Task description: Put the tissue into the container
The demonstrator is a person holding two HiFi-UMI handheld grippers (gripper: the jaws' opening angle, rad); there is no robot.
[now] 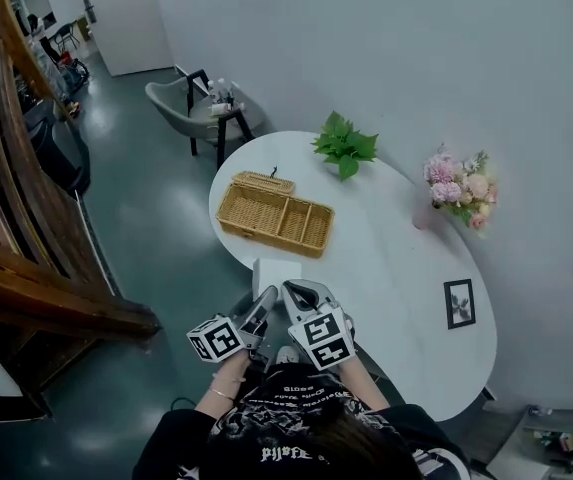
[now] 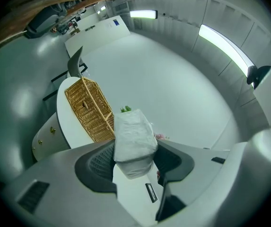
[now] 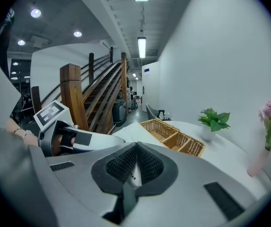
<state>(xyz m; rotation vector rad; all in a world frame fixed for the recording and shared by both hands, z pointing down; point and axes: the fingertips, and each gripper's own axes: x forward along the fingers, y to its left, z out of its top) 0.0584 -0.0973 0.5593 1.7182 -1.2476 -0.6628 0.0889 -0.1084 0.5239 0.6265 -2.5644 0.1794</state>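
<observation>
Print on person's dark top [image 1: 291,408] too blurred to read. Each gripper cube carries b/w square markers.

The wicker basket [image 1: 274,214] sits on the far-left part of the white table [image 1: 396,258], split into compartments w/ bare wicker bottoms showing.

The white tissue pack [image 2: 134,141] is clamped between the jaws of the L gripper [image 2: 135,161], at the near table edge on the near side of the basket, outside it. R gripper [image 3: 136,154] has jaws pressed together w/ nothing between, just right of the L one.

Potted plant [image 1: 345,146] beyond basket, pink flowers [image 1: 458,188] far right, framed pic [image 1: 459,303] on table at right.
</observation>
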